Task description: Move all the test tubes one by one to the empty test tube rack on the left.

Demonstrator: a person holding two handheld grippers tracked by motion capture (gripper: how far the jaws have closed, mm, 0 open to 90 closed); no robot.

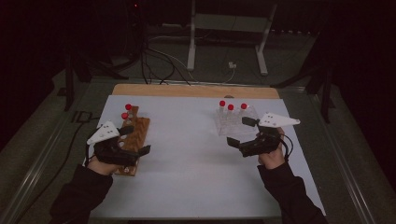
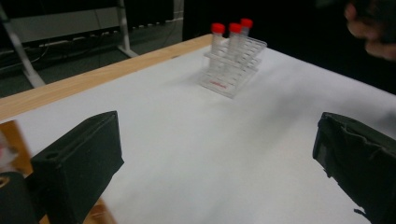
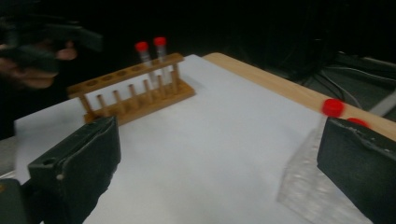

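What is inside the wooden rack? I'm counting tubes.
The wooden rack holds two red-capped tubes at one end; its other holes look empty. In the high view, the left tool covers the rack's near end.

A white-topped table (image 1: 196, 177) carries a wooden rack (image 1: 135, 135) and seemingly clear plastic rack (image 1: 233, 122).

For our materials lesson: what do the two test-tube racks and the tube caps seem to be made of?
Left rack: wood, brown with visible grain, matte. Right rack: clear plastic, probably acrylic, since the table shows through it. Tube caps: red, opaque, likely plastic; too small to tell the finish.
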